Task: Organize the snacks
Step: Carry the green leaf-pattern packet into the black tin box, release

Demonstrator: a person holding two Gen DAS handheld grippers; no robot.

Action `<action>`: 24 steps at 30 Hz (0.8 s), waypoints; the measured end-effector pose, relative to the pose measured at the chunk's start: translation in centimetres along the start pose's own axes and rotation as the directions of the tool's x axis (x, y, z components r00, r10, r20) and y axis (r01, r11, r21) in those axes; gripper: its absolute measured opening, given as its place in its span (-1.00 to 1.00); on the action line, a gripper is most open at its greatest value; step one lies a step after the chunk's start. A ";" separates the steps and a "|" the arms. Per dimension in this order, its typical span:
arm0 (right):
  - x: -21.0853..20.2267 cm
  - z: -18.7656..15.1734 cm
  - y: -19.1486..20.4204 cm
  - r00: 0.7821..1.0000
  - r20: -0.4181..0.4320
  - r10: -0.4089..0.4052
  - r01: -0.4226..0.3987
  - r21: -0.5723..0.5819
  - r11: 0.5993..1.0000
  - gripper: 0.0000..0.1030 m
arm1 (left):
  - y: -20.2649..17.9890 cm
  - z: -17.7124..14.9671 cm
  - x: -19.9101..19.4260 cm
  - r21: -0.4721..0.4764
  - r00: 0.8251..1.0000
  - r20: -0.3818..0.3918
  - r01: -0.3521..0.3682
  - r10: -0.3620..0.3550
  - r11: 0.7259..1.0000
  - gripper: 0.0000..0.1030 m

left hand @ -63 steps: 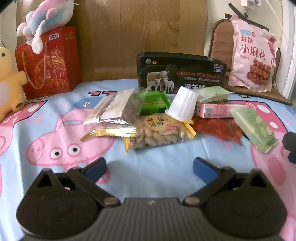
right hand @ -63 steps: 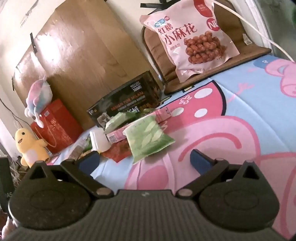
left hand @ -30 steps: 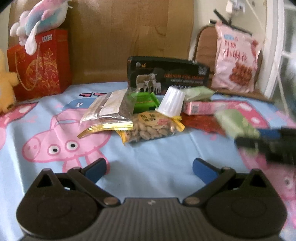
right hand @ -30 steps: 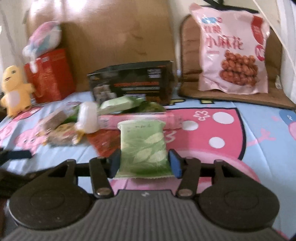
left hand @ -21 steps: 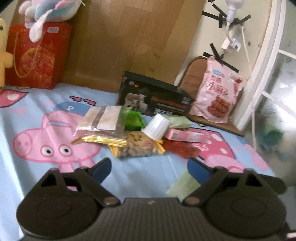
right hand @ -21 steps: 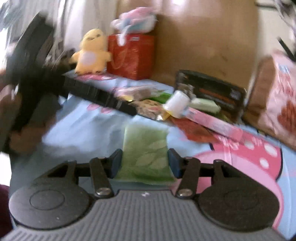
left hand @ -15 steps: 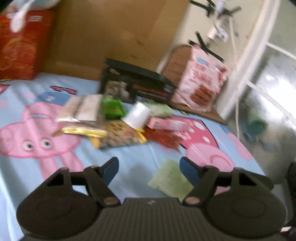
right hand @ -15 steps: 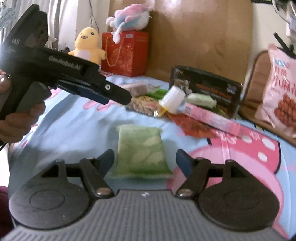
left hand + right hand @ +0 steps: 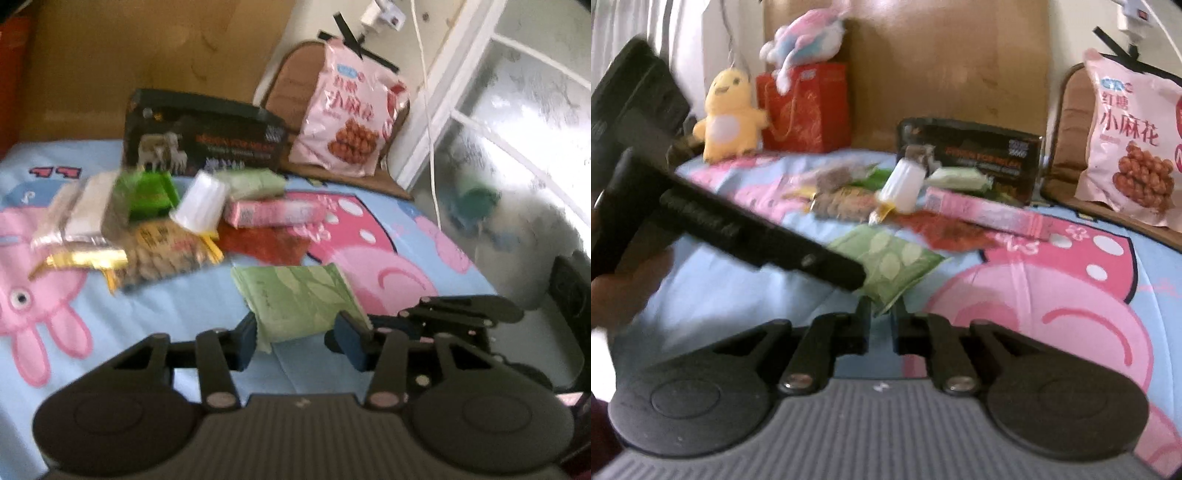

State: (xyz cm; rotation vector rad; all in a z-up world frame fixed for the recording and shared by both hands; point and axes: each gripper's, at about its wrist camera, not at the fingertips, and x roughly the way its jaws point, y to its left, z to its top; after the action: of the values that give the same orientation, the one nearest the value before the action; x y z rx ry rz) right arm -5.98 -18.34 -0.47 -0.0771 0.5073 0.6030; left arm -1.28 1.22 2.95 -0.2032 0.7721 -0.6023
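Observation:
A green leaf-print snack packet [image 9: 301,297] lies on the cartoon-pig sheet [image 9: 155,306] in front of the snack pile. My left gripper [image 9: 295,341] has its fingers closed in on the packet's near end, one on each side. My right gripper [image 9: 880,319] is nearly shut on a corner of the same packet [image 9: 890,264]; it shows as a black body [image 9: 461,314] at right in the left wrist view. The pile holds a peanut bag [image 9: 166,251], a white cup [image 9: 199,205], a pink box [image 9: 275,212], a red packet [image 9: 266,243].
A black box [image 9: 203,138] stands behind the pile. A big pink snack bag [image 9: 347,127] leans on a brown cushion at the back right. A red gift bag [image 9: 805,107], yellow plush [image 9: 729,118] and pastel plush stand at the back left. The bed edge and window are at right.
The right gripper carried the green packet from the pile to the front, let it go, then closed on its corner. My left gripper swung right and closed on the packet's end.

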 end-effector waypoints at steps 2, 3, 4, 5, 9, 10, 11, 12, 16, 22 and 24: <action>0.1 0.7 -0.2 1.000 0.021 0.010 -0.010 0.005 1.000 -0.72 | 0.3 1.0 -0.6 -0.019 1.000 0.026 0.006 -0.006 1.000 -0.14; 0.1 1.1 -0.1 0.999 0.034 0.014 -0.014 0.000 1.000 -0.68 | 0.3 1.5 -0.8 -0.021 0.999 0.036 0.006 -0.005 1.000 -0.14; 0.1 1.5 0.0 0.999 0.046 0.017 -0.017 -0.010 1.000 -0.67 | 0.3 2.2 -1.1 -0.023 0.999 0.048 0.003 -0.002 1.000 -0.14; 0.1 1.9 0.1 0.998 0.058 0.015 -0.014 -0.021 1.000 -0.67 | 0.3 2.9 -1.3 -0.019 0.998 0.061 0.001 0.000 1.000 -0.14; 0.6 4.9 -0.6 0.993 0.121 0.004 0.002 -0.049 0.999 -0.67 | 0.3 7.1 -1.5 0.023 0.993 0.115 -0.028 0.025 0.999 -0.14; 1.0 5.9 -1.1 0.991 0.137 0.000 0.007 -0.048 0.999 -0.67 | 0.5 8.6 -1.3 0.028 0.991 0.132 -0.038 0.034 0.999 -0.14; 1.5 7.0 -1.6 0.989 0.151 -0.005 0.012 -0.046 0.999 -0.67 | 0.7 10.1 -0.9 0.040 0.988 0.148 -0.050 0.043 0.998 -0.14; 2.2 8.3 -2.2 0.986 0.166 -0.012 0.020 -0.045 0.999 -0.67 | 1.0 11.2 -0.4 0.048 0.986 0.159 -0.060 0.052 0.997 -0.14; 6.0 12.3 -5.1 0.983 0.182 -0.037 0.040 -0.017 0.999 -0.64 | 3.0 16.4 2.8 0.029 0.980 0.178 -0.098 0.091 0.995 -0.14; 12.6 15.9 -8.1 0.985 0.111 -0.130 0.125 0.051 0.991 -0.34 | 5.8 19.5 7.1 -0.024 0.975 0.152 -0.162 0.164 0.987 0.08; 13.1 15.9 -8.0 0.981 0.094 -0.172 0.167 0.056 0.984 -0.20 | 7.0 18.9 5.6 -0.045 0.977 0.156 -0.137 0.143 0.989 0.17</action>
State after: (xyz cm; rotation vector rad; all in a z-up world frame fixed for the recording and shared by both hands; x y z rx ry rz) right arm 14.67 -14.69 6.56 -0.0443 0.4140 0.4253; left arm 18.22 2.86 10.36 -0.2236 0.6373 -0.4338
